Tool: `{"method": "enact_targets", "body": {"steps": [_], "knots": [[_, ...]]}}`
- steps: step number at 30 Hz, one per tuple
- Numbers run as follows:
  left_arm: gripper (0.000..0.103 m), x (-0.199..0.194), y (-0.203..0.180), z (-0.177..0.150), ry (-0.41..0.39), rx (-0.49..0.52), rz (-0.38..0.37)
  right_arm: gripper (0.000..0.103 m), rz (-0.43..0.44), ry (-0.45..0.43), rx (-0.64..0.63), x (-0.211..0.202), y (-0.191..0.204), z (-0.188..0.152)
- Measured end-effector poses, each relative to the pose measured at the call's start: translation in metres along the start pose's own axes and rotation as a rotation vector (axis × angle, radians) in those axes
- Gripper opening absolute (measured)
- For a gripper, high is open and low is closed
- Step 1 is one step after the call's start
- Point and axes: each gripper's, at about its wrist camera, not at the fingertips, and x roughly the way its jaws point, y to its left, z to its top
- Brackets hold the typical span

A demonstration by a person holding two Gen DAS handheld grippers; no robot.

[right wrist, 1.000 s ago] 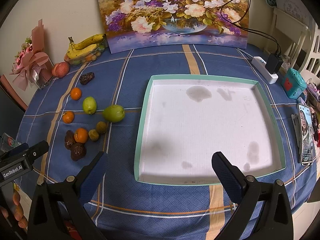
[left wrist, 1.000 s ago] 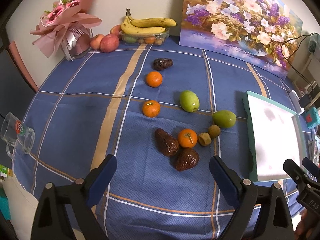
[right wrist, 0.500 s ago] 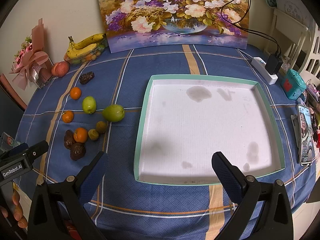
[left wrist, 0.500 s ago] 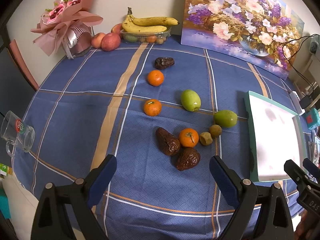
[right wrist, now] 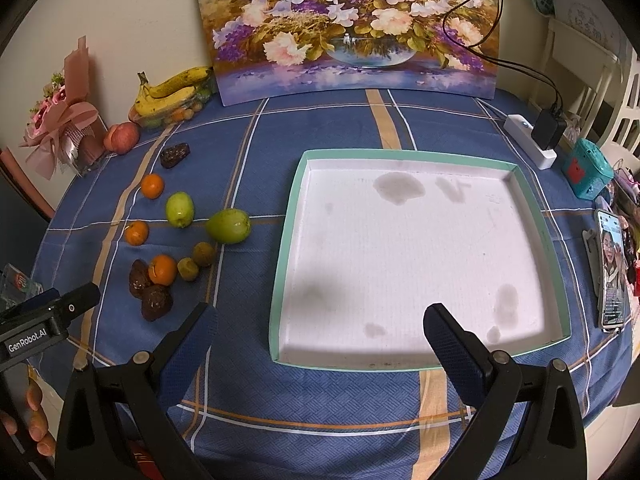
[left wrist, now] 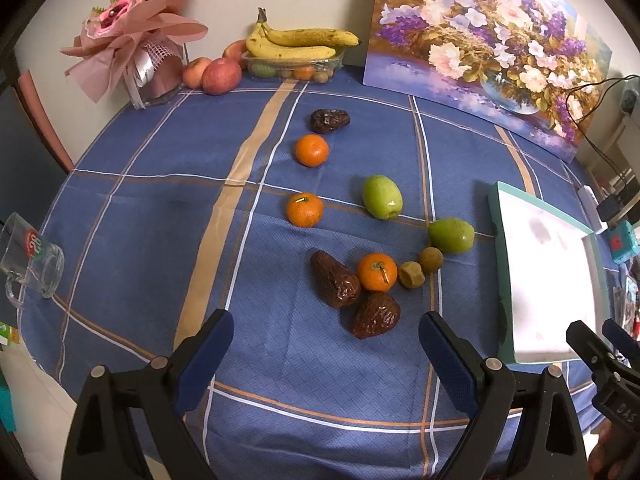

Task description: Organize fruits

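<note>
Loose fruit lies on the blue checked tablecloth: three oranges (left wrist: 377, 272), two green fruits (left wrist: 381, 196), three dark wrinkled fruits (left wrist: 375, 315) and two small brown ones (left wrist: 412, 274). The same cluster shows at the left of the right wrist view (right wrist: 162, 269). A white tray with a teal rim (right wrist: 285, 236) lies empty to their right. My left gripper (left wrist: 325, 344) is open and empty, above the table just short of the nearest dark fruit. My right gripper (right wrist: 320, 334) is open and empty over the tray's near edge.
Bananas on a plastic punnet (left wrist: 296, 54), apples (left wrist: 221, 76) and a pink bouquet (left wrist: 136, 36) stand at the back by a flower painting (right wrist: 352, 28). A glass mug (left wrist: 32, 260) lies at the left edge. A power strip (right wrist: 530, 142), teal box (right wrist: 586, 168) and phone (right wrist: 610, 268) sit right of the tray.
My left gripper has edged slightly forward toward the fruit cluster. The right gripper has hardly moved. Both stay open.
</note>
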Motion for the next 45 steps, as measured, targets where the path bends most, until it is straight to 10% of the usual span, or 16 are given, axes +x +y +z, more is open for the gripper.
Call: {"method": "enact_targets", "body": {"steps": [24,34,45], "knots": [[0.103,0.012,0.033,0.041,0.033,-0.187,0.03,0.101,0.077,-0.039,-0.029,-0.005,0.027,0.036],[0.103,0.011,0.046,0.079,-0.091,-0.283,0.058,0.084,0.118,-0.06,-0.058,0.016,0.062,0.072],[0.102,0.036,0.045,0.121,-0.054,-0.317,0.043,0.069,0.089,-0.014,-0.05,0.051,0.071,0.104]]}}
